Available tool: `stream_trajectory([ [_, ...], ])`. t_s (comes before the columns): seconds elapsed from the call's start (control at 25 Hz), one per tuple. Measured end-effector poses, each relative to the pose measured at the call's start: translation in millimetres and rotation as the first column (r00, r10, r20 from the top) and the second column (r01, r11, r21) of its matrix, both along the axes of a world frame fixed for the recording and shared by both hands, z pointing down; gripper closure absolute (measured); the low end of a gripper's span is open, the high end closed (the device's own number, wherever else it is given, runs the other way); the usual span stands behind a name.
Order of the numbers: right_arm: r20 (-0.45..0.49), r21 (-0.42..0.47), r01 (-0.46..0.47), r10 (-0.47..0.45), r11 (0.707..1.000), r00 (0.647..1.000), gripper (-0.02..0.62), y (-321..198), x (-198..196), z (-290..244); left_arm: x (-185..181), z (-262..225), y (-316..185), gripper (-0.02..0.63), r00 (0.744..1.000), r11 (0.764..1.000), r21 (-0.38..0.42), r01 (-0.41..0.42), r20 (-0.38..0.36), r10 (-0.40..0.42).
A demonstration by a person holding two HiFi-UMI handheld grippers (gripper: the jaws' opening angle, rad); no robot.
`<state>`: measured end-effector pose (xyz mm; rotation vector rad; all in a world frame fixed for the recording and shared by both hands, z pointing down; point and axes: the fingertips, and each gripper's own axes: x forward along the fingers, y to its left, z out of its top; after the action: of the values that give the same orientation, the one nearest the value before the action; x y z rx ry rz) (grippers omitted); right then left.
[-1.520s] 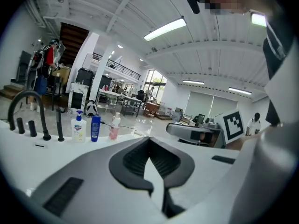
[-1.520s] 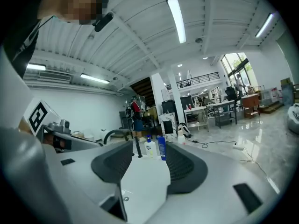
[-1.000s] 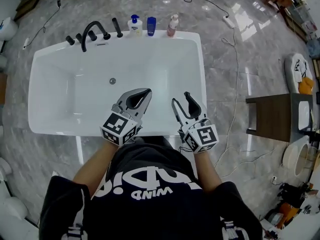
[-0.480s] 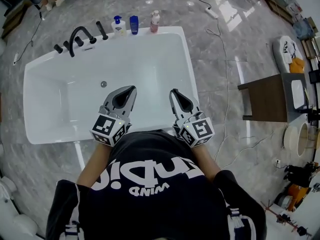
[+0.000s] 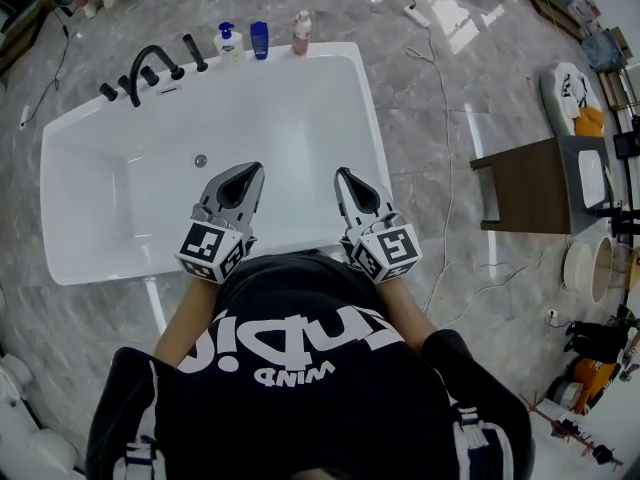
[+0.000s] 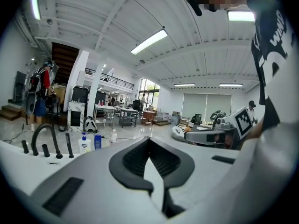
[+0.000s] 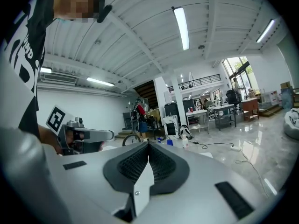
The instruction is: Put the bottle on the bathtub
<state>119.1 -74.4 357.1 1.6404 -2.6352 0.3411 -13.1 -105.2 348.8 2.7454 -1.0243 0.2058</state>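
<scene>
White bathtub [image 5: 290, 108], wide basin; three bottles [image 5: 259, 39] stand on its far rim.

The bathtub [image 5: 370, 158] sits right in front of you: white, glossy and rectangular, with its long side running across your view. Three bottles stand upright in a row on its far rim, toward the right-hand corner, close together but not touching. You have a white pump bottle [image 5: 227, 42] with a blue top at the left, a short blue bottle [image 5: 259, 39] in the middle, and a slim pinkish bottle [image 5: 300, 33] at the right.
</scene>
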Motion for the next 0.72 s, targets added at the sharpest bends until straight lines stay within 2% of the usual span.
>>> stream_trajectory([
  [0.72, -0.004, 0.008, -0.071, 0.071, 0.997, 0.997, 0.571, 19, 9, 3, -1, 7, 17, 0.598, 1.0, 1.0, -0.009, 0.014, -0.001, -0.014],
])
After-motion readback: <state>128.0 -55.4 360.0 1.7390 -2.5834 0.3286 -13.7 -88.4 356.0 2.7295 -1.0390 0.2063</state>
